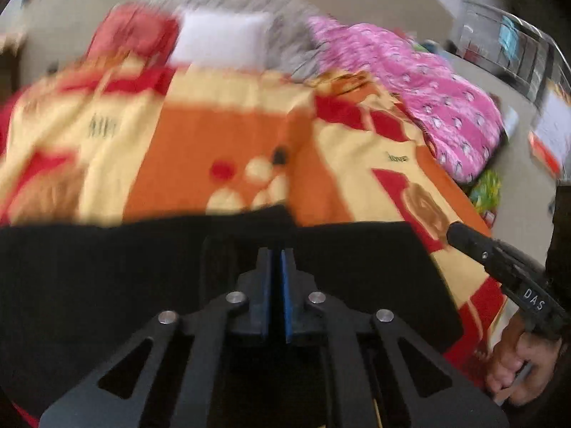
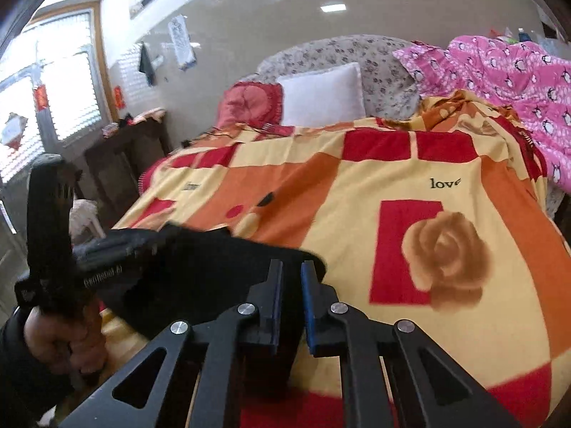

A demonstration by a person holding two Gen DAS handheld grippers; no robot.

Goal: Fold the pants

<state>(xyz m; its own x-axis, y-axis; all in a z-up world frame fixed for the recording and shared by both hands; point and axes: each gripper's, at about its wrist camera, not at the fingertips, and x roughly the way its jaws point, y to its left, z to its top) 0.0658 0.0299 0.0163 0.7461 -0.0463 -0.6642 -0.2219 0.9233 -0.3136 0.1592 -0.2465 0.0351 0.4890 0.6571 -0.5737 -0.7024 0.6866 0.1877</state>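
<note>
Black pants [image 1: 125, 285] lie at the near edge of the bed, on the blanket [image 1: 357, 149]; long axis runs left-right across my view, flat, matte, soft cloth. My left gripper [image 1: 277, 260] has its blue pads nearly together above the fabric; can't tell if cloth is pinched. My right gripper [image 2: 292, 271] has a narrow gap between its pads, over the pants' right end [image 2: 221, 260], nothing visibly held. Blanket is orange, cream and red blocks with a rose print. White pillow [image 2: 323, 94] sits at the head.

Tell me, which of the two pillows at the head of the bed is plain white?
The white pillow, square and unpatterned; the red cushion lies to its left in the right wrist view.
</note>
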